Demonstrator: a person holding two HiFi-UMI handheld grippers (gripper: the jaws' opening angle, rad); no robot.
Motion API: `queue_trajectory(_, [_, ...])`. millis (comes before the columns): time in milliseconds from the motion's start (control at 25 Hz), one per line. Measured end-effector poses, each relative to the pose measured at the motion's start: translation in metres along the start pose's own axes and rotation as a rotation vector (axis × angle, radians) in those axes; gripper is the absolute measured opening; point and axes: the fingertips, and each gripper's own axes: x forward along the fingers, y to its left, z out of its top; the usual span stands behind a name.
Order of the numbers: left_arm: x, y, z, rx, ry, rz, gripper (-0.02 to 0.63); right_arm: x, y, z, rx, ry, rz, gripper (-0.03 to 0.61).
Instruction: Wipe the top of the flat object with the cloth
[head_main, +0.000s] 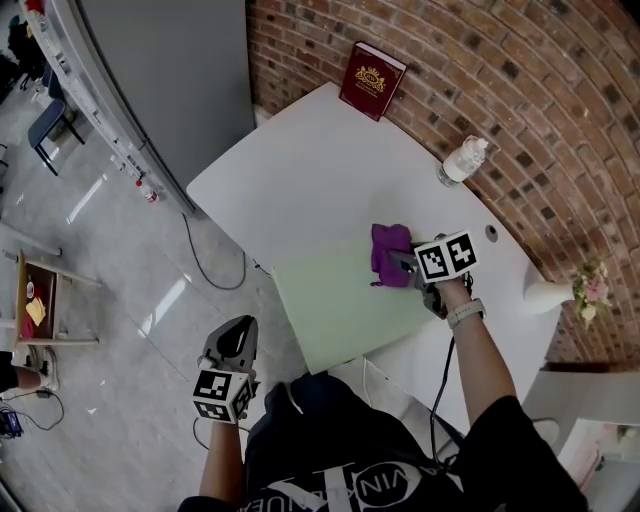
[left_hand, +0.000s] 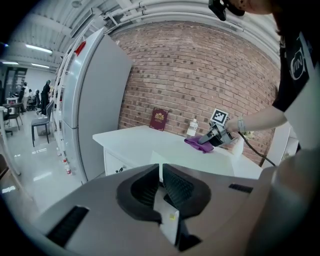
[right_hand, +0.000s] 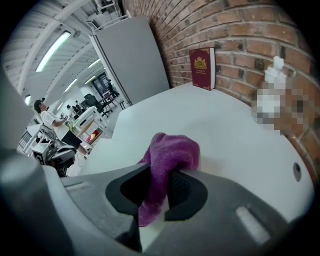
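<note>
Nearest me, I am carrying the left tool (left_hand: 161, 182) low beside the body, off the tabletop (head_main: 300, 170), its jaws pressed together on nothing. Further out, the pale green flat sheet (head_main: 340, 310) is lying at the tabletop's near edge. It is looking thin and light to me, so it may slide under a hard push. At its far edge I am pinching the purple cloth (right_hand: 167, 155) in the right tool (right_hand: 162, 185), jaws narrow on a gathered fold. The cloth is looking soft and limp, so gripping the bunch is suiting it. Beyond are standing a bottle (head_main: 462, 160) and a book (head_main: 372, 80).
</note>
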Motion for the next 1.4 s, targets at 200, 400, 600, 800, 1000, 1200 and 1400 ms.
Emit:
queue_trajectory(200, [-0.004, 0.004, 0.009, -0.002, -0.005, 0.023, 0.025, -0.014, -0.04, 0.001, 0.019, 0.0, -0.088, 0.062])
queue_trajectory(400, [-0.006, 0.008, 0.014, 0.001, -0.014, 0.022, 0.025, -0.023, -0.059, 0.0, 0.0, -0.02, -0.179, 0.062])
queue_trajectory(600, [-0.01, 0.005, 0.014, 0.025, -0.01, -0.004, 0.025, -0.048, -0.068, 0.007, -0.074, -0.126, -0.394, 0.061])
queue_trajectory(800, [-0.019, 0.006, 0.017, 0.043, -0.014, -0.024, 0.025, -0.065, 0.018, 0.016, -0.099, -0.311, -0.226, 0.061])
queue_trajectory(1000, [-0.03, -0.001, 0.019, 0.068, -0.021, -0.066, 0.025, -0.05, 0.131, -0.001, -0.07, -0.321, 0.059, 0.061])
queue_trajectory(1200, [-0.049, -0.006, 0.017, 0.074, -0.044, -0.103, 0.025, -0.014, 0.228, -0.035, -0.128, -0.194, 0.252, 0.061])
queue_trajectory(1400, [-0.061, -0.012, 0.016, 0.075, -0.048, -0.117, 0.025, 0.012, 0.277, -0.065, -0.161, -0.064, 0.328, 0.061])
